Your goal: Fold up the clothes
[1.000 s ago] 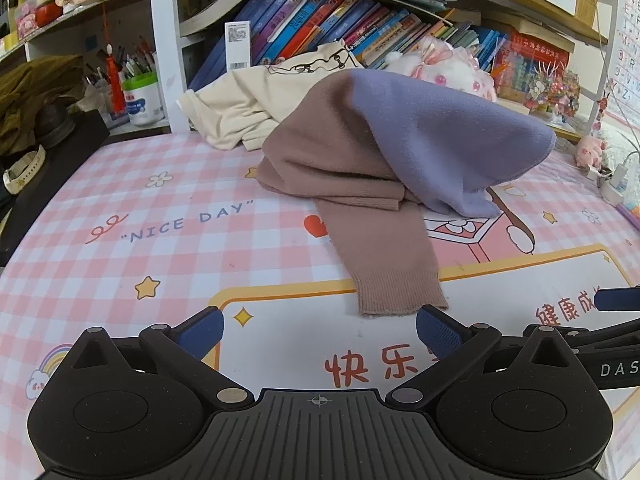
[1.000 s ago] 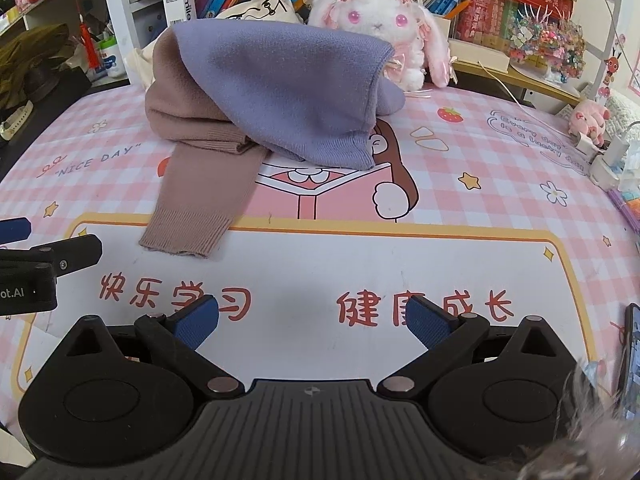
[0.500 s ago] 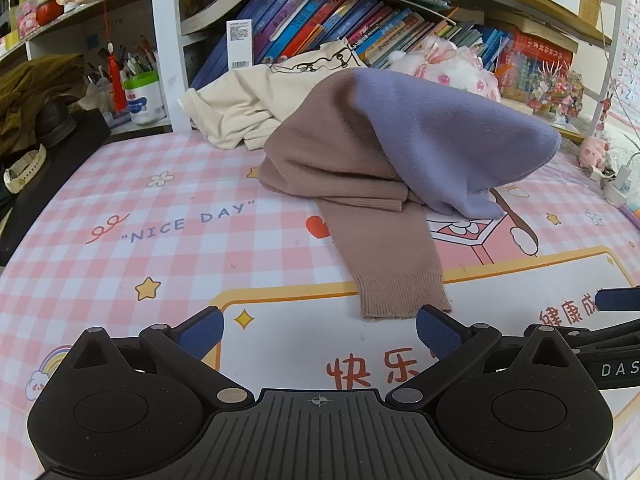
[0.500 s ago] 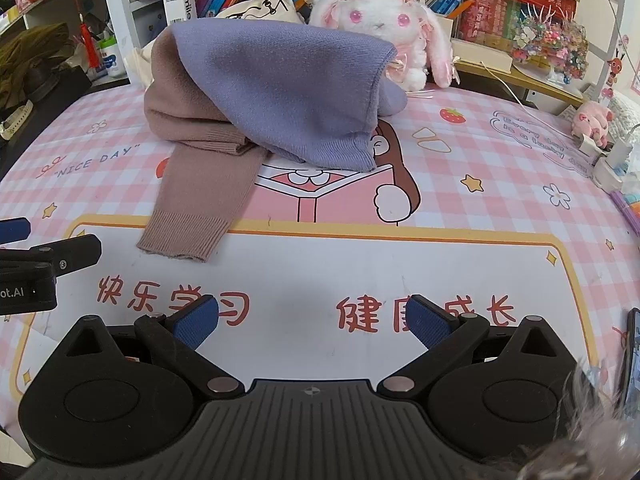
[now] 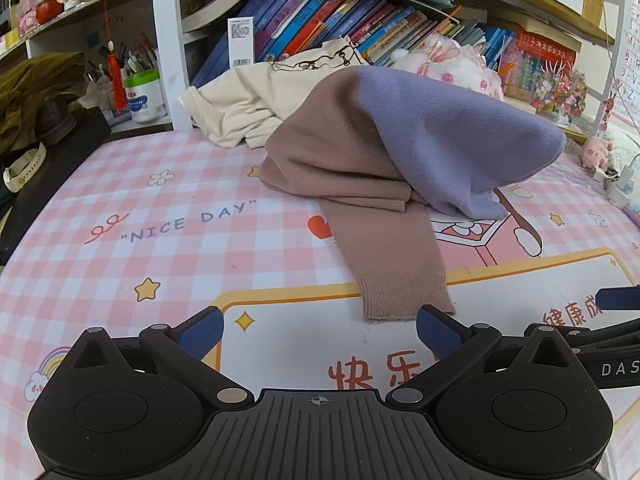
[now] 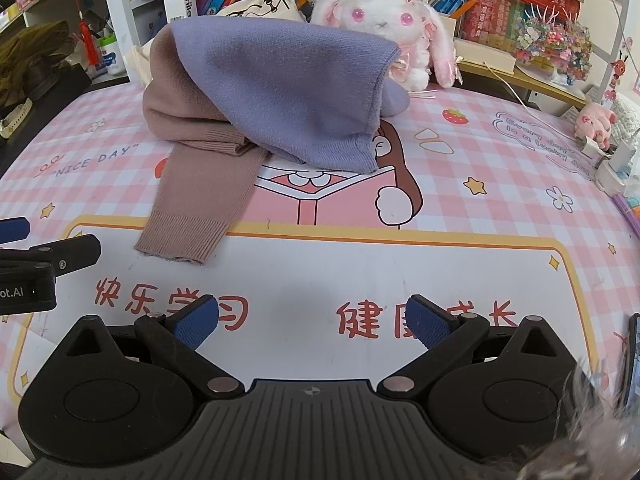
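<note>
Sweater (image 5: 384, 168) heaped mid-desk in the left wrist view, brown on its left side, purple on its right, draped in a mound. One brown sleeve (image 5: 392, 264) trails toward the camera, ribbed cuff lying flat on the pink checked mat (image 5: 160, 248). Left claw (image 5: 318, 330) spread wide, nothing between its blue pads, low over the mat; cuff just beyond its right finger, whether touching I cannot tell. Cream shirt (image 5: 248, 108) bunched behind the sweater against the bookshelf (image 5: 320, 20). Right claw's black body pokes in at the right edge.

Right wrist view: right claw (image 6: 312, 320) also spread wide and empty, held above the white panel of the mat (image 6: 500, 160) with red characters. Sweater (image 6: 280, 92) sits well ahead and left of centre, purple half on top, brown sleeve (image 6: 200, 208) running down to the left. White plush rabbit (image 6: 384, 28) behind it by the books. Left claw visible at the left edge, near the cuff.
</note>
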Demonstrator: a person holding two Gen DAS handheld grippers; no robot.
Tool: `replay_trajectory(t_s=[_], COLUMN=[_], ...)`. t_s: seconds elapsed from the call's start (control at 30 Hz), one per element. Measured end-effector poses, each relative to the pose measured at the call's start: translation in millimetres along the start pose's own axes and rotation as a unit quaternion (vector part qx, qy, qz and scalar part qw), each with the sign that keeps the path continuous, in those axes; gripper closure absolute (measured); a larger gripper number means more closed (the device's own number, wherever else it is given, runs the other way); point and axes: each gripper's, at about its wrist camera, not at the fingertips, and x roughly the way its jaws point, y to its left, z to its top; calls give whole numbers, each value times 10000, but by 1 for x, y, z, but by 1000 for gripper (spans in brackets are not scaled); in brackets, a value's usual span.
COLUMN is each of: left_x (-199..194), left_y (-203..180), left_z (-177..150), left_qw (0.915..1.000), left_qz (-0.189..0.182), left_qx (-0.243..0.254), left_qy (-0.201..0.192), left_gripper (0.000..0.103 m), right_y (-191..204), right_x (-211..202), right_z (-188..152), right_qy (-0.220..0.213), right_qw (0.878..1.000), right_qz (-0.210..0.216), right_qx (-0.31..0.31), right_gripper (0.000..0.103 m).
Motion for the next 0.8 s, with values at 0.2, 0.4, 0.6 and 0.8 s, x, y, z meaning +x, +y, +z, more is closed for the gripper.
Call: replay_trajectory(t_s=[0.2, 0.4, 0.6, 0.8], left_x=[0, 1, 2, 2], left_y=[0, 1, 0, -1], left_z=[0, 0, 0, 0], left_qw=[10000, 10000, 10000, 10000], left_qz=[-5, -8, -6, -6], left_qx=[1, 2, 12, 5], left_qy=[8, 7, 21, 26], left_gripper=[0, 0, 0, 0], right_y=[0, -1, 0, 0], right_x=[0, 1, 0, 1], right_z=[1, 1, 1, 1], right_qy=[-5, -1, 5, 7], right_qw=[10000, 10000, 10000, 10000], right_qz=[-7, -4, -2, -13], right_qx=[-2, 0, -18, -20], right_gripper=[2, 2, 2, 2])
